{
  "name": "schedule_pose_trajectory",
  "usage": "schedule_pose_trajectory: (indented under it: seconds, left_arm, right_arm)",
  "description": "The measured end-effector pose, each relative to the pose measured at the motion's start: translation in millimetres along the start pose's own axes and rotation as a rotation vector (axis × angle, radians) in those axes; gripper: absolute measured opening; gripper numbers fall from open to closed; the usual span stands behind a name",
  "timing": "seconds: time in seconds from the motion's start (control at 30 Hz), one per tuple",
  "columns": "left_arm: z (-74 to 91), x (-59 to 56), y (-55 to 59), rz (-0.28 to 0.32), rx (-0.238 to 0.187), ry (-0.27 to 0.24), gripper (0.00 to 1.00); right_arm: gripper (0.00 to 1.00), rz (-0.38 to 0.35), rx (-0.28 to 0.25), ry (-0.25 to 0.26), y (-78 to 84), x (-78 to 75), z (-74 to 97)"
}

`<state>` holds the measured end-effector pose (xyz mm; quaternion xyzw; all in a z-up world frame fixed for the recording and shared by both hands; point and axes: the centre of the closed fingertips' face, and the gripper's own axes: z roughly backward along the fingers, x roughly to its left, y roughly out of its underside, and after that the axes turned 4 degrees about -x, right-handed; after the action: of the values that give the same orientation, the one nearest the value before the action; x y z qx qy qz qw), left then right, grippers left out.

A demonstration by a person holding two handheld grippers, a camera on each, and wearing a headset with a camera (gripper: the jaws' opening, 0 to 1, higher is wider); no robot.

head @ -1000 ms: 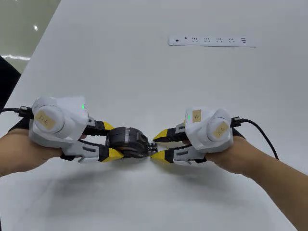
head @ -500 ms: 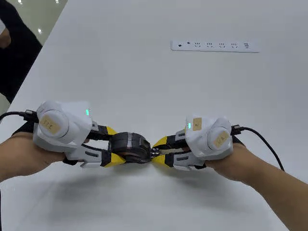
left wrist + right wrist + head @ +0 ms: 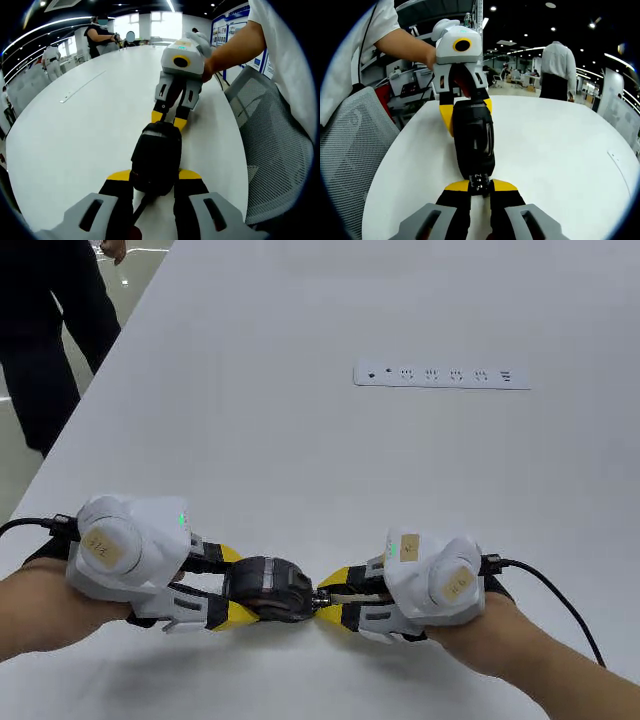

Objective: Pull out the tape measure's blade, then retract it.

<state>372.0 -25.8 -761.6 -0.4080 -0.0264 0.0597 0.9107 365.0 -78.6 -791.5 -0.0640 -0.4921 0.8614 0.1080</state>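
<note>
Two grippers meet at the tape measure

The tape measure (image 3: 266, 587) is low in the head view, just over the white table (image 3: 300, 450), right between the two grippers. It is black and grey.

The left gripper (image 3: 231, 585) comes in from the left. Its two yellow tips sit on both sides of the tape measure's body and squeeze it tight. The left hand (image 3: 45, 590) holds that gripper flat and low, and the arm comes in from the bottom left corner.

The right gripper (image 3: 329, 597) comes in from the right and points straight at the left one. Its yellow tips are nearly together, and they pinch the small metal hook (image 3: 479, 181) at the end of the blade. The hook is right up against the tape measure's body. The right hand (image 3: 480, 615) is also low, and its arm comes in from the bottom right corner. A black cable (image 3: 548, 588) runs back from it.

Far up the table lies a white power strip (image 3: 440, 376). A person in dark clothes (image 3: 50, 330) stands by the table's left edge
</note>
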Motion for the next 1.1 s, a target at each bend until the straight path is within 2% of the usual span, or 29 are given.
schedule_pose_trajectory:
  seconds: [0.13, 0.17, 0.2, 0.23, 0.53, 1.1]
  left_arm:
    - [0.1, 0.4, 1.3, -0.014, 0.009, 0.000, 0.24]
    - [1.2, 4.8, 0.6, -0.088, 0.016, -0.015, 0.24]
    - [1.2, 0.6, 1.4, -0.032, 0.017, -0.003, 0.24]
    - [1.3, 1.0, 0.8, -0.017, 0.013, -0.005, 0.24]
    - [2.7, 3.3, 0.6, -0.017, 0.005, -0.006, 0.24]
    - [1.3, -1.7, -0.2, -0.055, 0.019, -0.005, 0.24]
  right_arm:
    - [0.10, 0.009, 0.006, 0.003, 1.1, 0.2, 1.6]
    - [0.10, 0.011, 0.005, 0.002, 0.6, 0.1, 1.7]
    - [0.10, 0.009, 0.004, 0.001, 0.4, 0.1, 1.8]
    - [0.10, 0.012, 0.006, 0.000, 1.1, 0.1, 1.8]
    - [0.10, 0.016, 0.013, 0.000, 3.2, -2.8, 7.7]
    - [0.10, -0.026, 0.020, 0.036, 19.7, -0.4, 36.6]
